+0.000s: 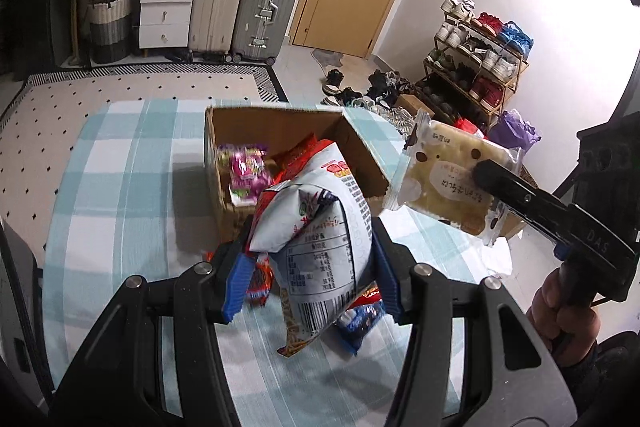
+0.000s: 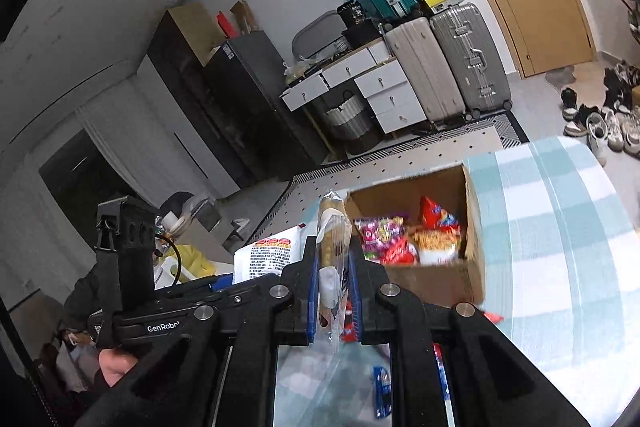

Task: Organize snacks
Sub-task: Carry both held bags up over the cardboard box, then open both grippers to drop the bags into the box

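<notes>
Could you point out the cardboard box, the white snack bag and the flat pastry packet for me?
cardboard box [image 1: 276,125]: left wrist view, inner back wall.
white snack bag [image 1: 320,247]: left wrist view, printed back panel, between the left gripper's fingers.
pastry packet [image 1: 444,179]: left wrist view, clear wrapper's middle, pinched by the right gripper.

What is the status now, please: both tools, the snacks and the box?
Left tool shut on white bag. Right tool shut on cake pack. Both lifted beside open box, snacks already inside. Loose packets on table below.
</notes>
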Demonstrator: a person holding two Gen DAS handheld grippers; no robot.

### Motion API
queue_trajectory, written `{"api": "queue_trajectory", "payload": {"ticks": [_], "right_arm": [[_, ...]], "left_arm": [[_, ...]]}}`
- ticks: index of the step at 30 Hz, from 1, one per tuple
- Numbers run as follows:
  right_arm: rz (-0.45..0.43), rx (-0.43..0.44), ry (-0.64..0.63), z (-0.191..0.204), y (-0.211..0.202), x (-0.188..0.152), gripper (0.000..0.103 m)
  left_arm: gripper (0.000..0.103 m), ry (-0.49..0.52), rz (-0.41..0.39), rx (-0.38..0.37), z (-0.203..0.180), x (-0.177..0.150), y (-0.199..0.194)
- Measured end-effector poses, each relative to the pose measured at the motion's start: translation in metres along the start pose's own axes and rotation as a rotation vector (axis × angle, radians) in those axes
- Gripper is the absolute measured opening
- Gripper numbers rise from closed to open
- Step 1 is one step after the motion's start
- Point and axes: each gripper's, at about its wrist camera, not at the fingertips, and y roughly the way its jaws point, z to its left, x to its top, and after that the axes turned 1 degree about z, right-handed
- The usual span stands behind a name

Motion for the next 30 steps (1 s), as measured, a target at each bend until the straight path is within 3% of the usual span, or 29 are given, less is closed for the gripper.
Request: {"api": "queue_trajectory", "payload": {"ticks": [16, 30], "right_arm": [[0.022, -0.017, -0.044, -0.002, 0.042, 0.059, 0.013], [0.091, -0.055, -0.010, -0.038, 0.097, 0.063, 0.013]], "left_arm": [[0.050, 0.030, -0.006, 0.058, -0.008, 0.088, 0.052], [0.050, 0.012, 0.063, 0.074, 0.025, 0.109, 0.139]]}}
